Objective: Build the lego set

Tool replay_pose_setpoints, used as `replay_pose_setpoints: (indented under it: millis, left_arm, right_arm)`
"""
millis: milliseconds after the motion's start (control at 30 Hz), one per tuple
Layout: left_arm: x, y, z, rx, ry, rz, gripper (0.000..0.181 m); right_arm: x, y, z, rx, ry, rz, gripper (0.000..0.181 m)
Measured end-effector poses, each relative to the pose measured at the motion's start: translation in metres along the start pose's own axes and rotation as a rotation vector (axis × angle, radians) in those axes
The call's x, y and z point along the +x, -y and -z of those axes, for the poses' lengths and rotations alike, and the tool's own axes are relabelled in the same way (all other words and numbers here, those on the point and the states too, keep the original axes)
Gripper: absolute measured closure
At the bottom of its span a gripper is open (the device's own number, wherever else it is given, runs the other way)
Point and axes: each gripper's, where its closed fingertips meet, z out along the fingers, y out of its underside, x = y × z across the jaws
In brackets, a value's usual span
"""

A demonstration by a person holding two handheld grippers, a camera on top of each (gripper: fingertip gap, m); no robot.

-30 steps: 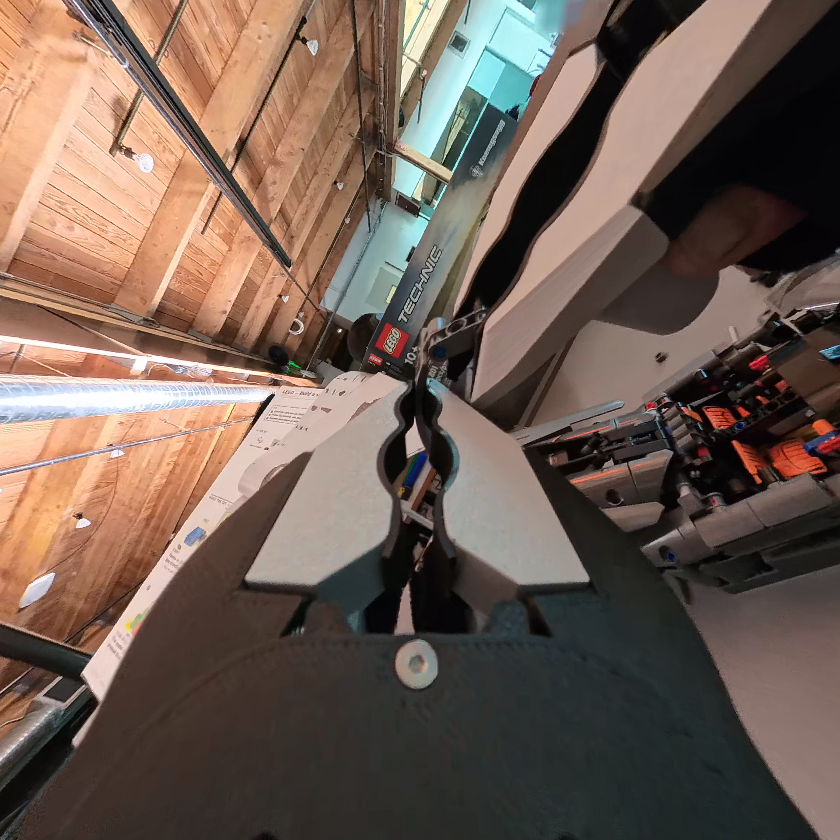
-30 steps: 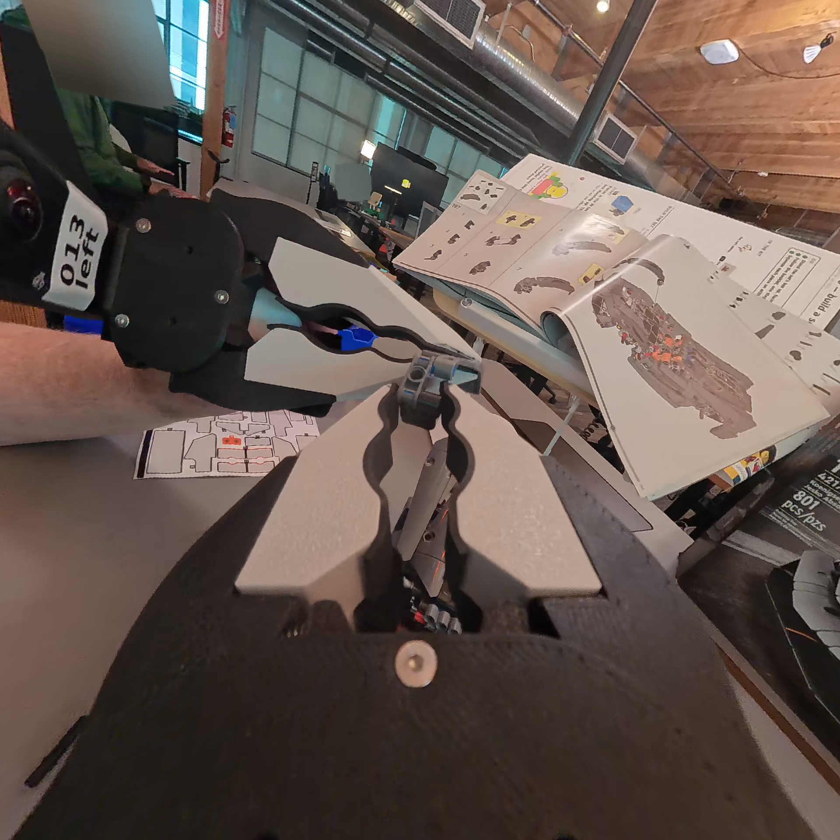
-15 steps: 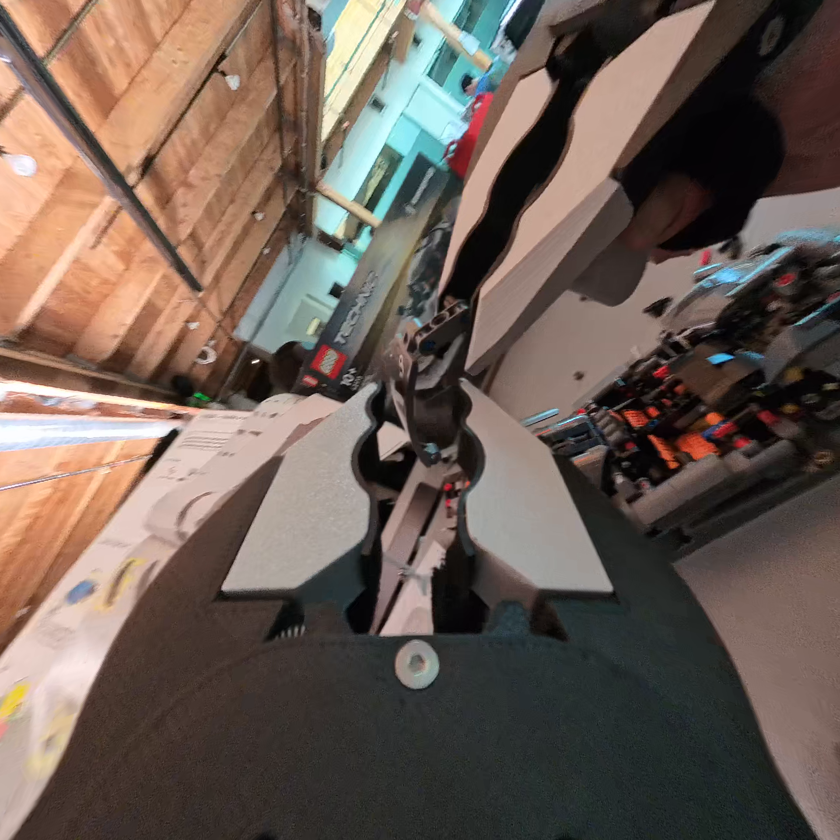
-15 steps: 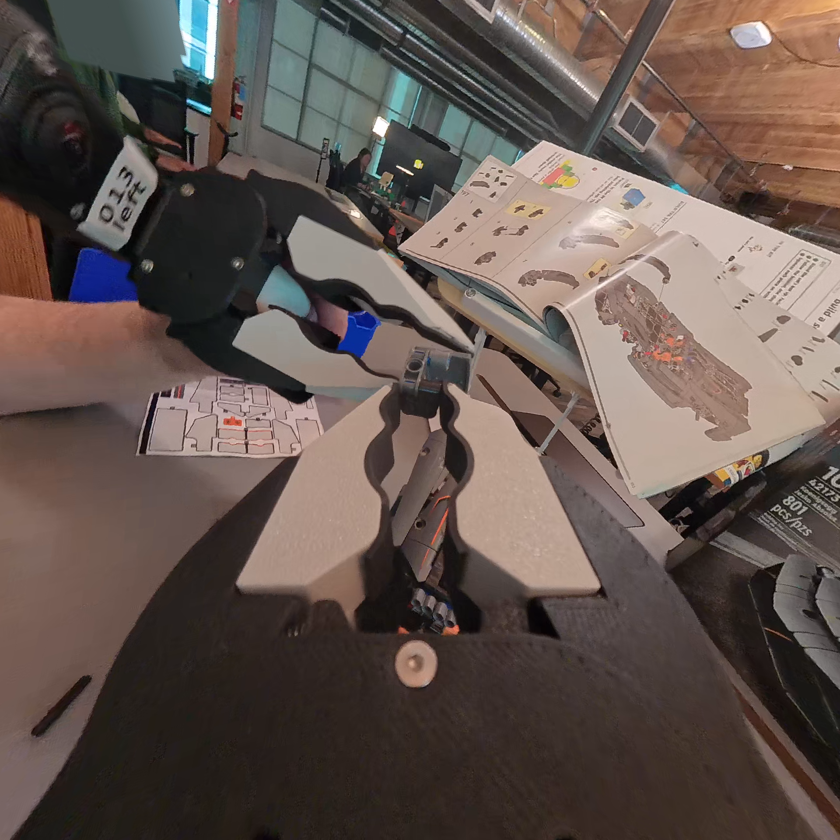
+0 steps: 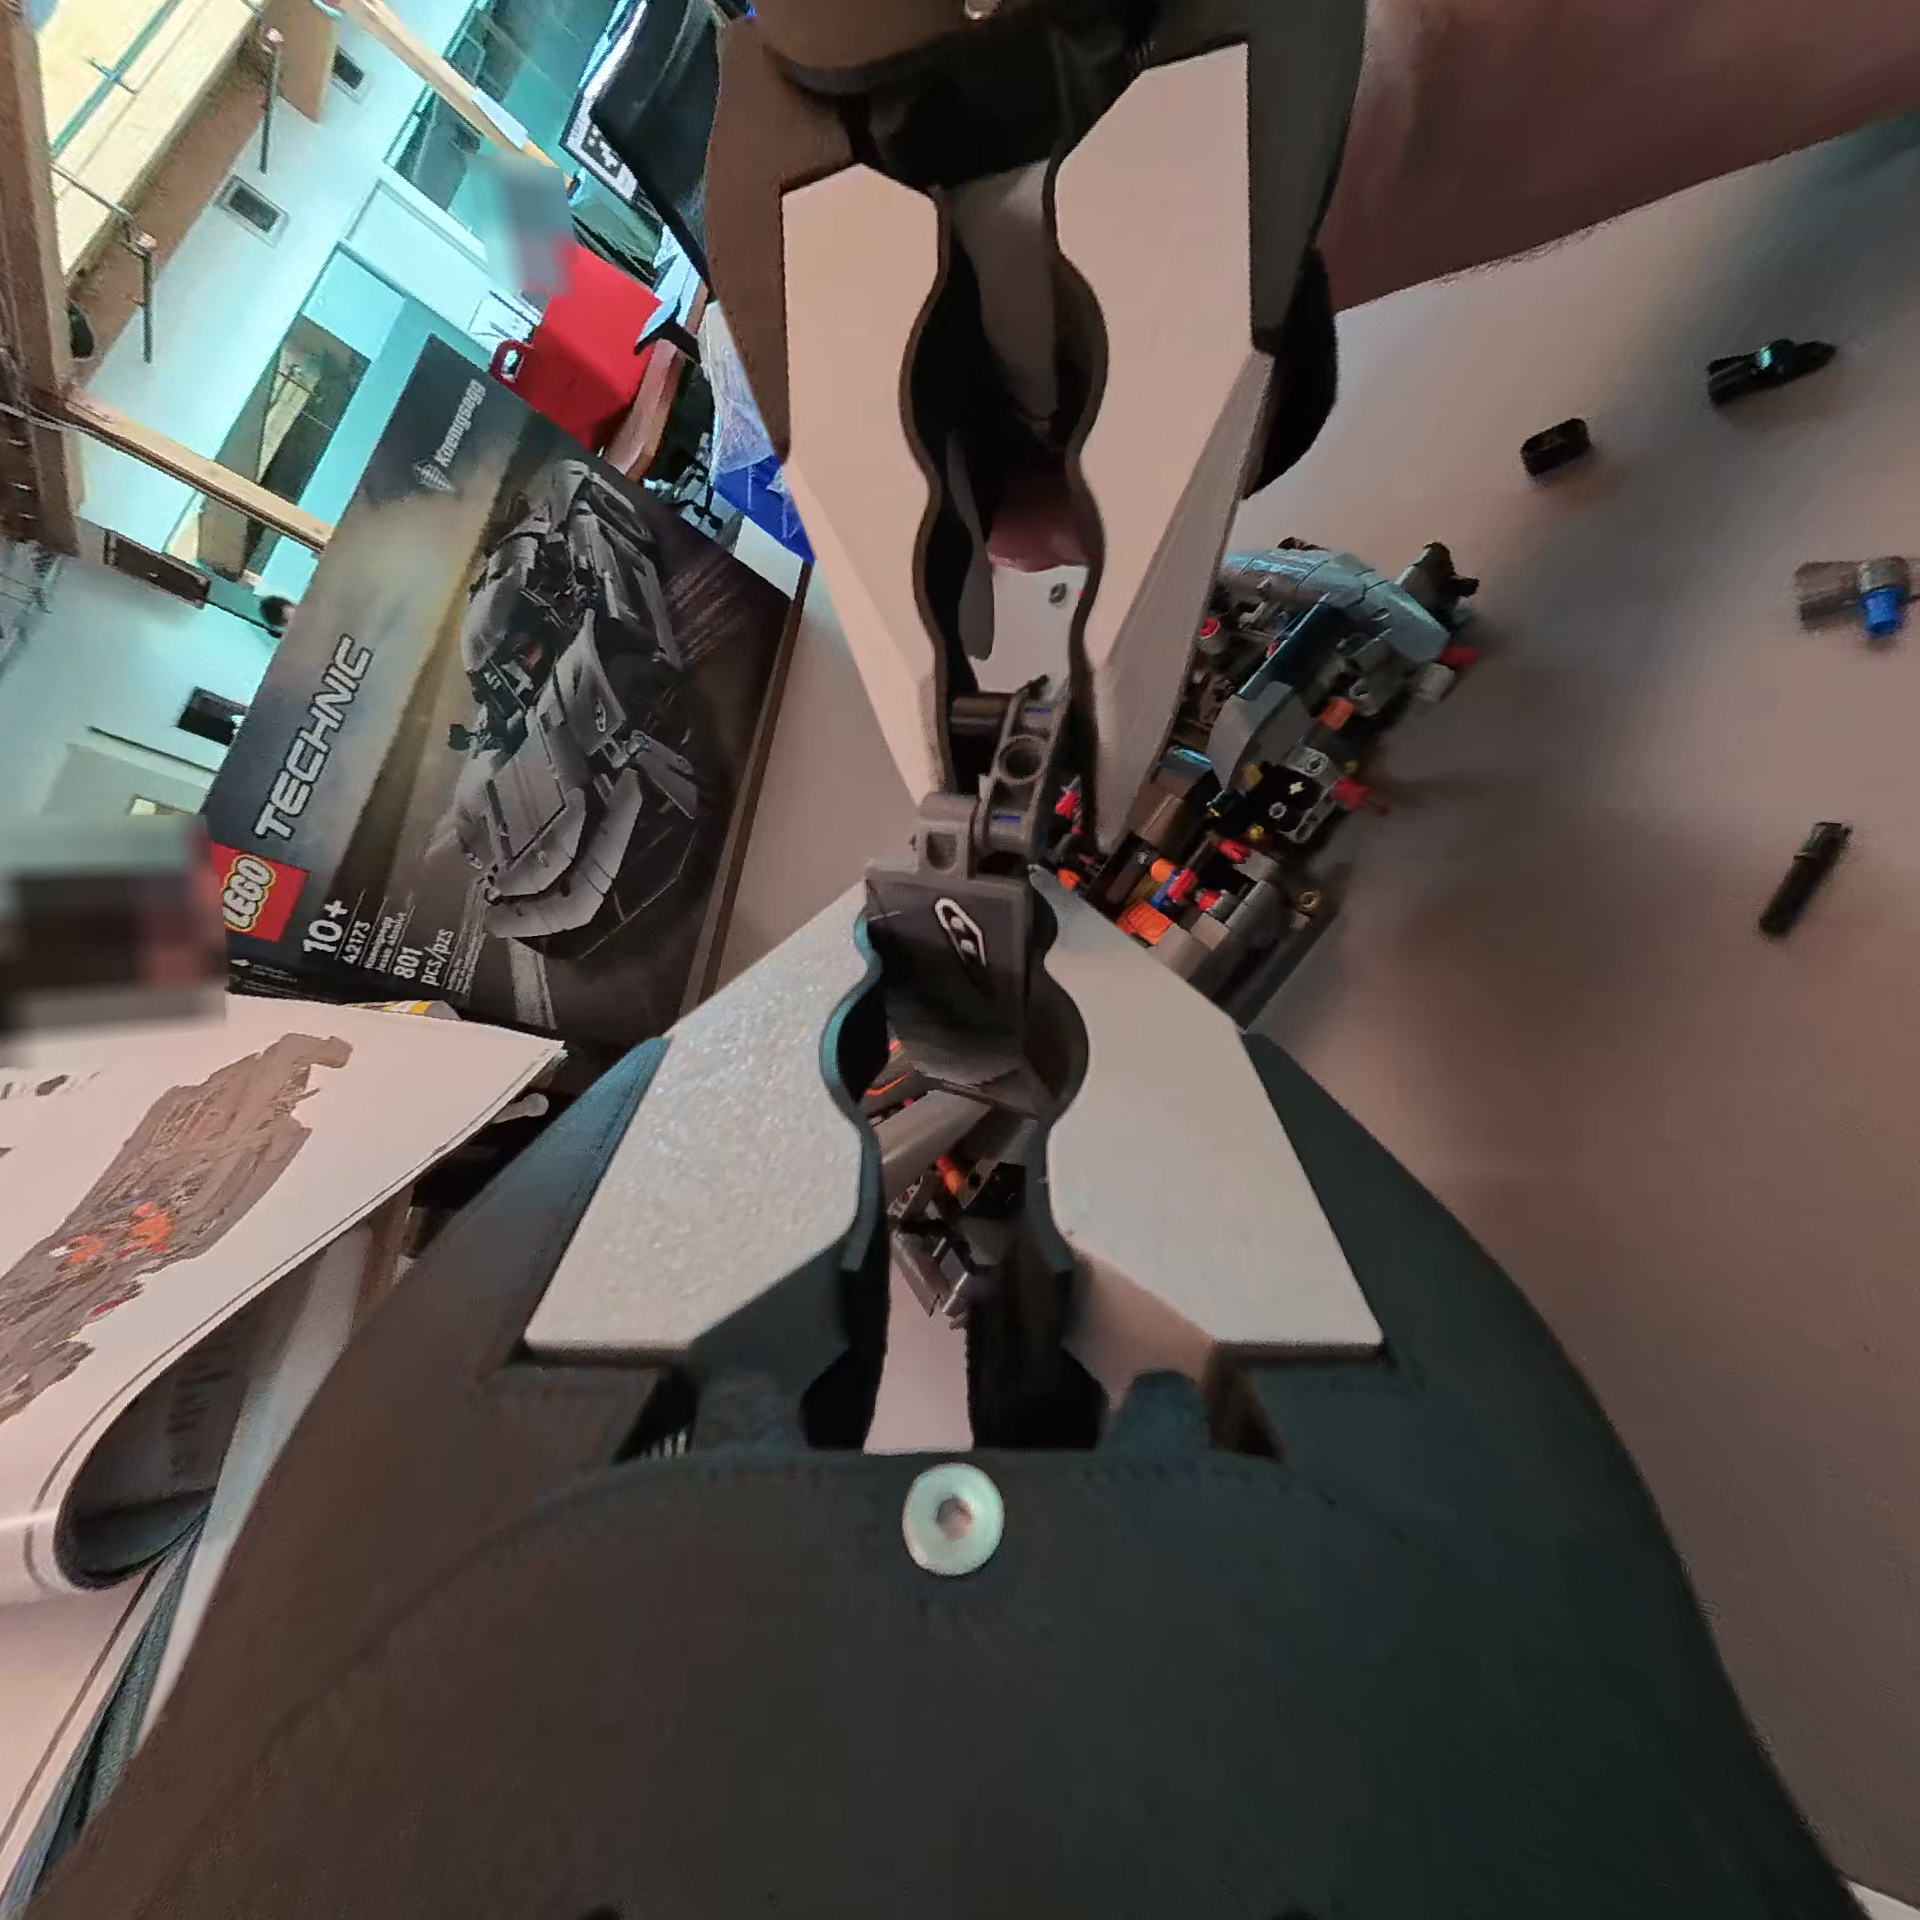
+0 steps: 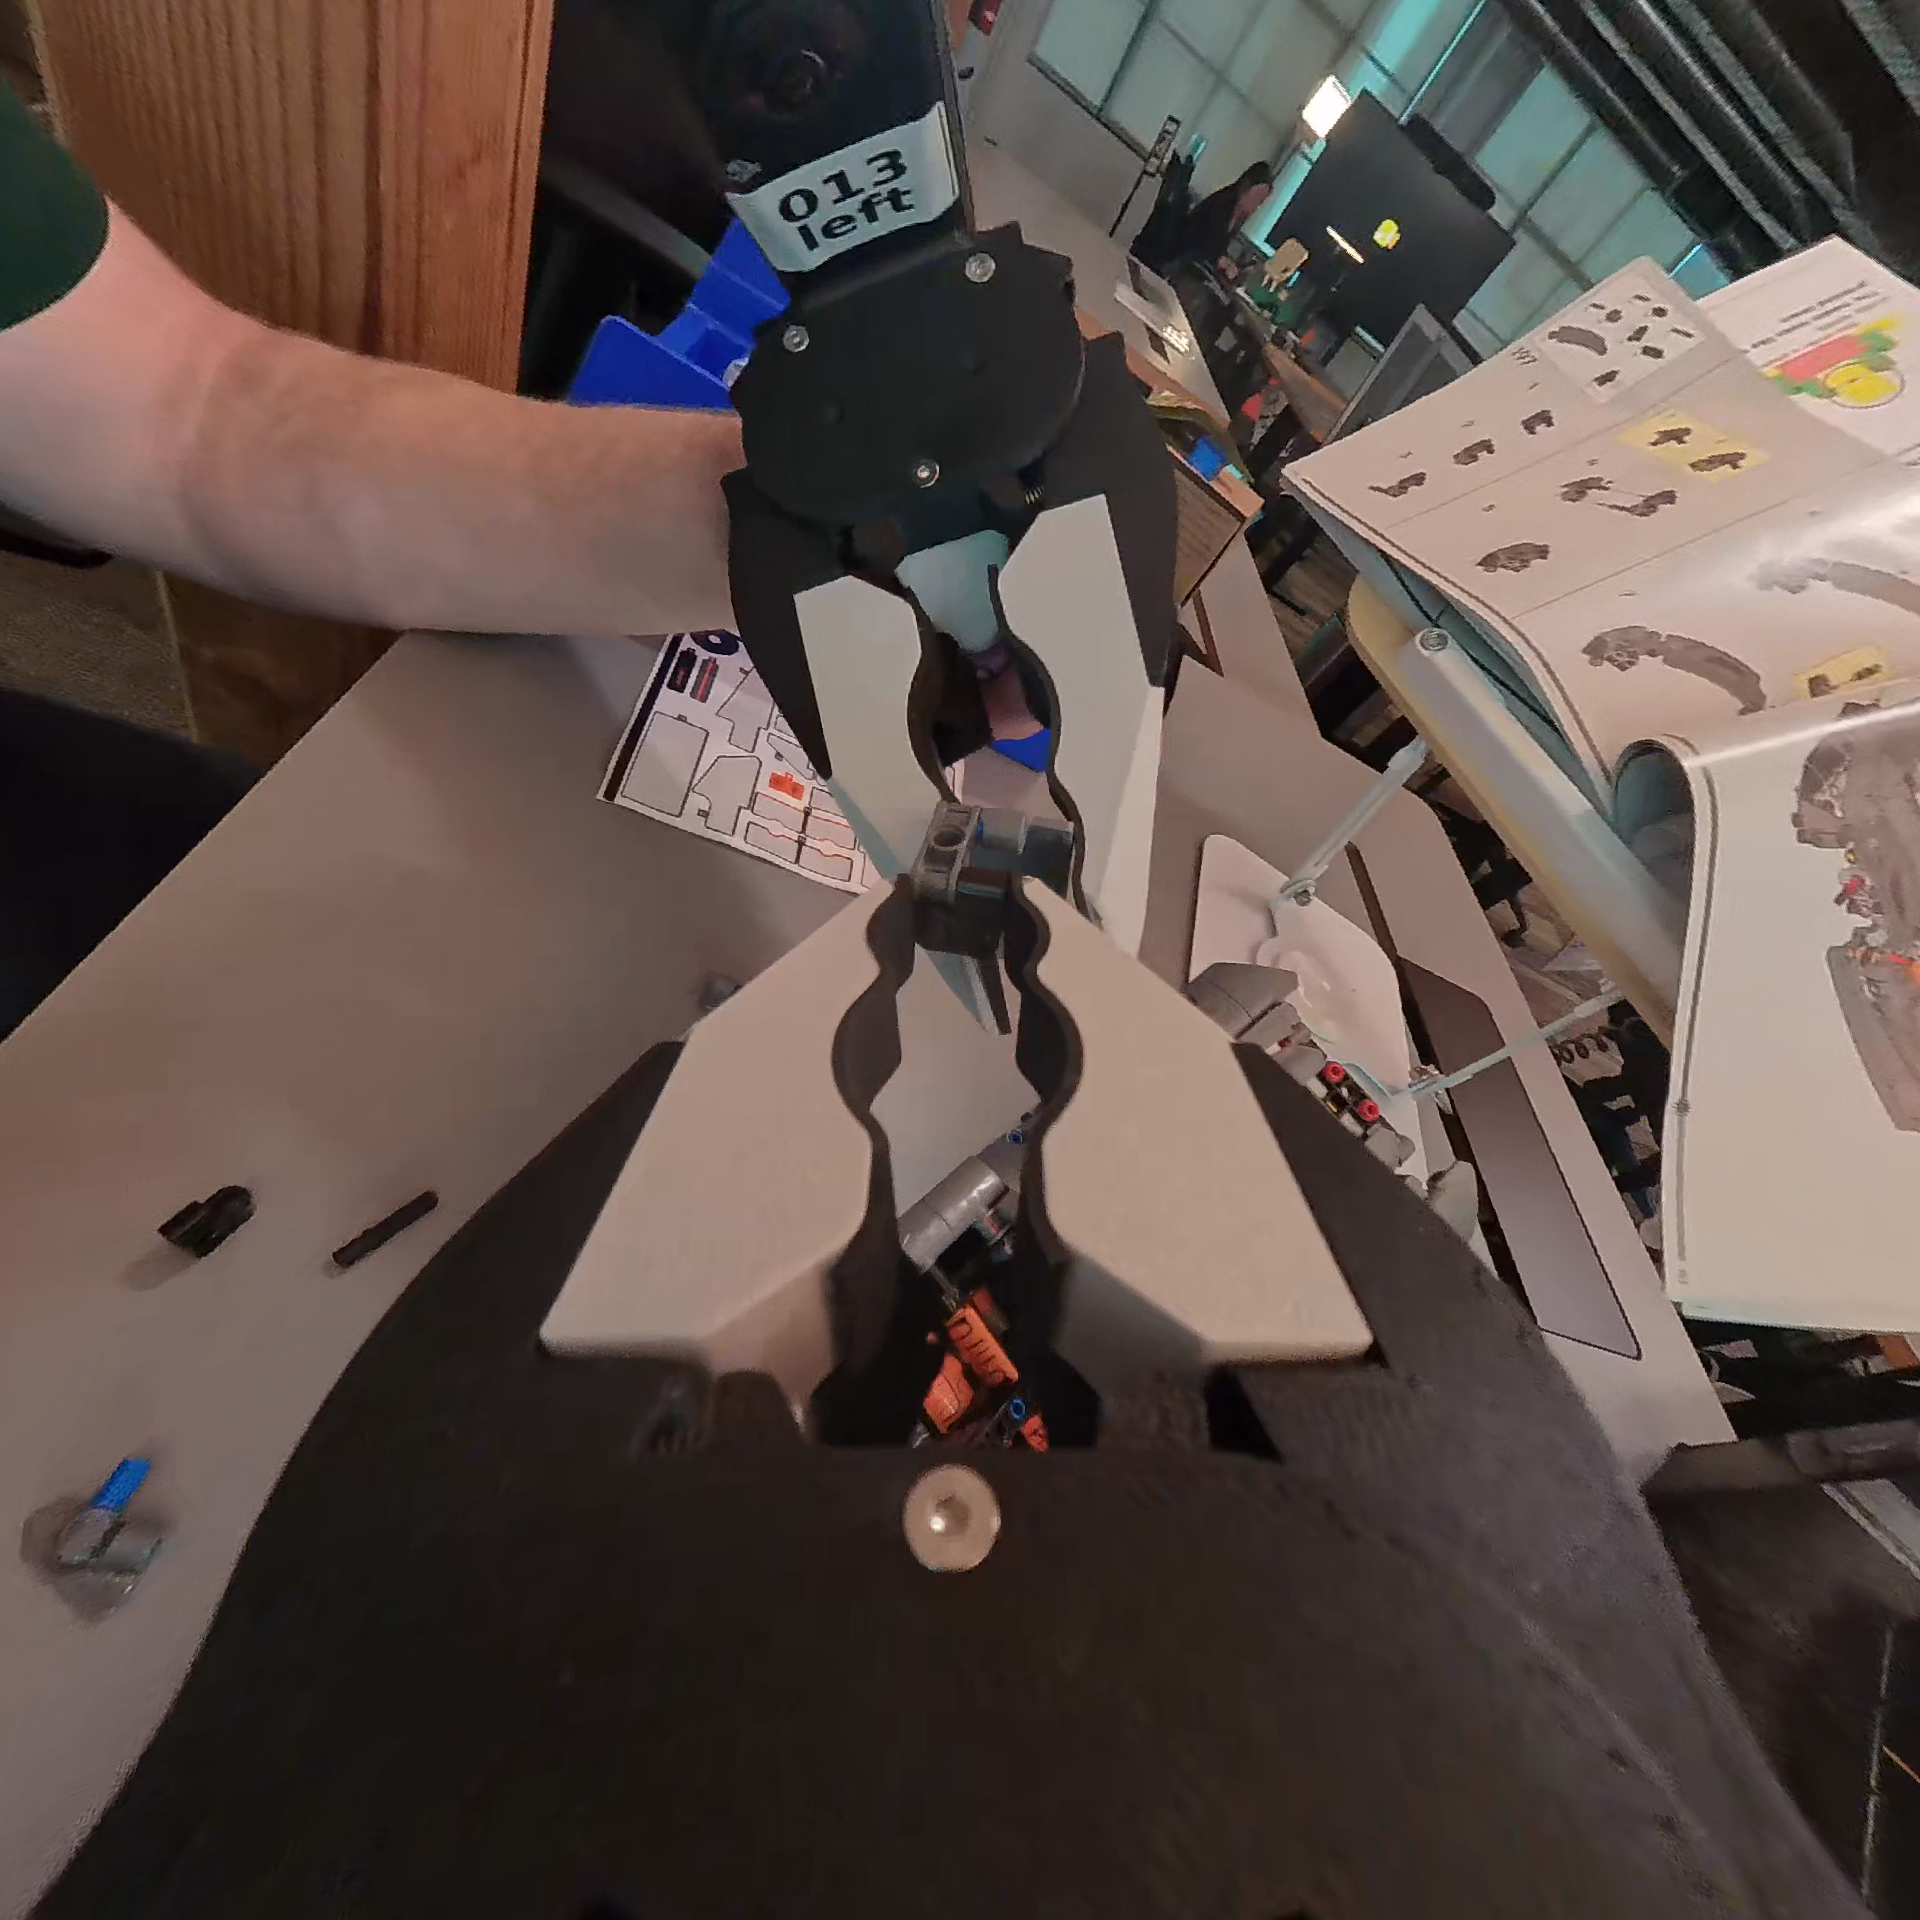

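My left gripper (image 5: 951, 914) is shut on a dark grey panel piece (image 5: 951, 935) with a small sticker. My right gripper (image 6: 958, 896) is shut on a small grey-and-black connector piece (image 6: 982, 836). The two grippers face each other tip to tip above the table, and the two pieces touch. The right gripper (image 5: 1013, 800) comes down from the top of the left wrist view with the connector (image 5: 1013, 753) at its tips. The left gripper (image 6: 987, 888) hangs from the top of the right wrist view. The partly built grey and orange car (image 5: 1299, 717) lies on the table behind them.
Loose parts lie on the grey table (image 6: 312, 987): a black axle (image 6: 384, 1226), a black connector (image 6: 203, 1216) and a grey part with a blue pin (image 6: 99, 1527). A sticker sheet (image 6: 748, 769), the open instruction booklet (image 6: 1662, 571) and the set's box (image 5: 468, 727) stand around. My two grippers' fingertips are within a few centimetres of each other. From either gripper's tips it is about 15 cm to the black axle (image 6: 384, 1226). The left camera catches it too, in the left wrist view (image 5: 1807, 881).
My left gripper has swung down from pointing at the ceiling to face the right gripper. Its jaws stand wider, now around the dark panel piece, which meets the connector.
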Motion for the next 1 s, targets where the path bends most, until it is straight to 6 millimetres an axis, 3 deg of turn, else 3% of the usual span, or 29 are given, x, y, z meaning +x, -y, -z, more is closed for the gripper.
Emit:
replay_pose_setpoints:
  millis: [233, 333, 533, 733, 833, 1000]
  left_arm:
    - [-0.007, 0.003, 0.003, 0.009, 0.041, 0.009, 0.164]
    - [-0.013, -0.001, 0.0, -0.015, 0.082, -0.006, 0.163]
    - [-0.018, -0.004, -0.001, -0.027, 0.118, -0.008, 0.163]
    - [-0.023, -0.006, -0.001, -0.03, 0.138, 0.003, 0.163]
    - [-0.027, -0.01, -0.001, -0.046, 0.16, 0.006, 0.163]
    - [-0.037, -0.014, 0.003, -0.043, 0.213, 0.017, 0.163]
  right_arm:
    - [0.005, 0.005, 0.002, 0.025, -0.045, 0.014, 0.166]
    - [0.012, 0.006, 0.003, 0.027, -0.091, 0.017, 0.155]
    - [0.023, 0.002, 0.004, 0.006, -0.155, 0.013, 0.153]
    - [0.021, 0.0, 0.004, -0.009, -0.145, 0.01, 0.16]
    - [0.022, 0.0, 0.005, -0.02, -0.146, 0.002, 0.151]
    - [0.017, 0.014, 0.021, -0.002, -0.112, -0.015, 0.154]
